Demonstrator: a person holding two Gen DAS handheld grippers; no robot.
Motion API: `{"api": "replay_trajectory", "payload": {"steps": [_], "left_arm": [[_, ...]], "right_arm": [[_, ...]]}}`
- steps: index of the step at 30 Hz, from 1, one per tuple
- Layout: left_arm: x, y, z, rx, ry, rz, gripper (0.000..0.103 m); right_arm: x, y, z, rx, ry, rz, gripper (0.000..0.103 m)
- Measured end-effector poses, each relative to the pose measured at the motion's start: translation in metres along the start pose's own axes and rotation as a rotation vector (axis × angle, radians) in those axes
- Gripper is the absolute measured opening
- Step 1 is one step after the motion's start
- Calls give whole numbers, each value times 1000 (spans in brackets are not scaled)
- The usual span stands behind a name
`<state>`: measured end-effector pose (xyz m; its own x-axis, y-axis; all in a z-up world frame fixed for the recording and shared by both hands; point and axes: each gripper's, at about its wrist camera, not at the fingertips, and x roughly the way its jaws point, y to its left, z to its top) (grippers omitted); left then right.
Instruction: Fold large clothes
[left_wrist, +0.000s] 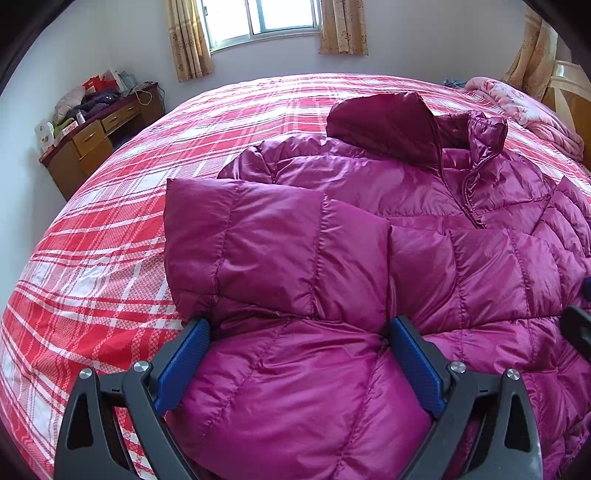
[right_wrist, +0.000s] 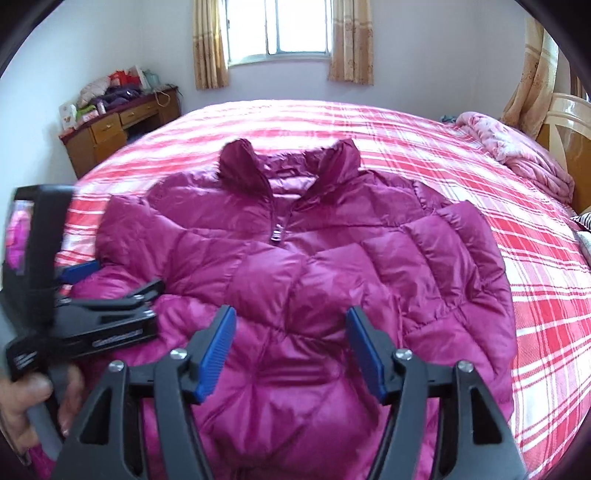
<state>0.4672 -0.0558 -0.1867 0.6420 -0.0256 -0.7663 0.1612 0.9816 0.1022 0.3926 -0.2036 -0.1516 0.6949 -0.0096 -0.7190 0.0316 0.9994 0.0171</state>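
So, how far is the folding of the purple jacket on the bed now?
Done: the jacket lies front up on the plaid bed, both sleeves folded across the chest. In hand: the left gripper and right gripper stand open over the lower part, gripping nothing. Left: folding the body itself; the collar end still lies flat.

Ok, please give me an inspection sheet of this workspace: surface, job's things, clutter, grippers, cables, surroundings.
Surface: bed with red plaid sheet.
Job's things: magenta puffer jacket lying front up, zipped, both sleeves folded across its front.
Clutter: pink blanket bunched near the headboard.
Grippers: left gripper open over the jacket; right gripper open, no fabric pinched.
Cables: a cord on the wooden desk.
Surroundings: window with curtains; desk piled with clothes and bags.
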Motion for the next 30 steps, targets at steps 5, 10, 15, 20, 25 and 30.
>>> {"api": "replay_trajectory", "payload": {"steps": [5, 10, 15, 20, 25, 30], "left_arm": [[0, 0, 0, 0, 1, -1, 98], [0, 0, 0, 2, 1, 2, 98], [0, -1, 0, 6, 1, 8, 98], [0, -1, 0, 7, 1, 10, 98], [0, -2, 0, 7, 1, 9, 98], [0, -2, 0, 8, 0, 12, 98]], "right_arm": [[11, -2, -9, -33, 28, -22, 66], [15, 3, -14, -70, 41, -62, 67], [16, 9, -16, -95, 42, -92, 67], [16, 9, -17, -86, 44, -79, 67], [17, 8, -17, -86, 47, -75, 68], [18, 10, -16, -98, 49, -85, 69]]}}
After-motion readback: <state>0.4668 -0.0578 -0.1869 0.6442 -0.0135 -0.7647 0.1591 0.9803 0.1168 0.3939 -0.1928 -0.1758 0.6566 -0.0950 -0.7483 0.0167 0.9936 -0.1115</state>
